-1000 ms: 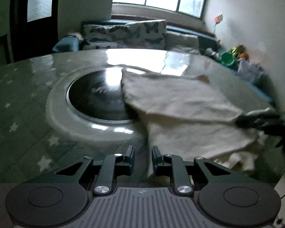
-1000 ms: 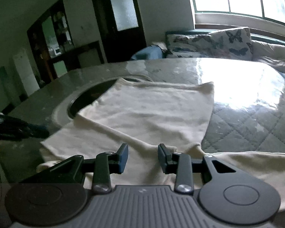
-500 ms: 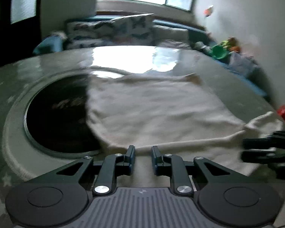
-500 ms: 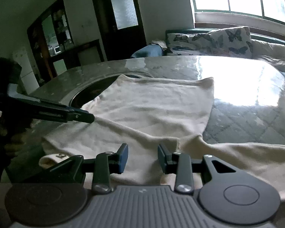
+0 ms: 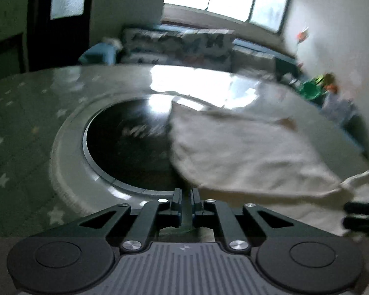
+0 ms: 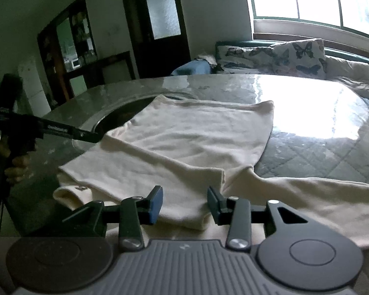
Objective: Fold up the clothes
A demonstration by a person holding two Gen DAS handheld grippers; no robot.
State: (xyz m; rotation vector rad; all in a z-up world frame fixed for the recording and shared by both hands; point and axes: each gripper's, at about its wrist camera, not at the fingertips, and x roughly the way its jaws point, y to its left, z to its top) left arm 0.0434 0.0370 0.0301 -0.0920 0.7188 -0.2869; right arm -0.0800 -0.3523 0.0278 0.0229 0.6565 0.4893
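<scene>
A cream garment [image 5: 246, 152] [image 6: 196, 135] lies on the round table, its upper layer folded over a wider lower layer. My left gripper [image 5: 184, 193] [image 6: 96, 137] sits at the left corner of that upper layer. Its jaws are closing and stand almost together, and no cloth shows between them. My right gripper [image 6: 184, 194] [image 5: 348, 215] hovers low over the near folded edge. Its jaws are opening; the cloth lies under the gap and the pads do not press on it. A person's hand [image 6: 14, 164] holds the left gripper's handle.
The table [image 6: 319, 147] has a quilted star-pattern cover and a dark round inset [image 5: 125, 142] partly under the garment's left side. Behind it stands a sofa with butterfly cushions [image 6: 283, 54]. Toys [image 5: 310, 89] lie by the right wall.
The left gripper came in from the left to the garment's left corner and its jaws narrowed. The right gripper's jaws widened a little. The garment lies much as before.
</scene>
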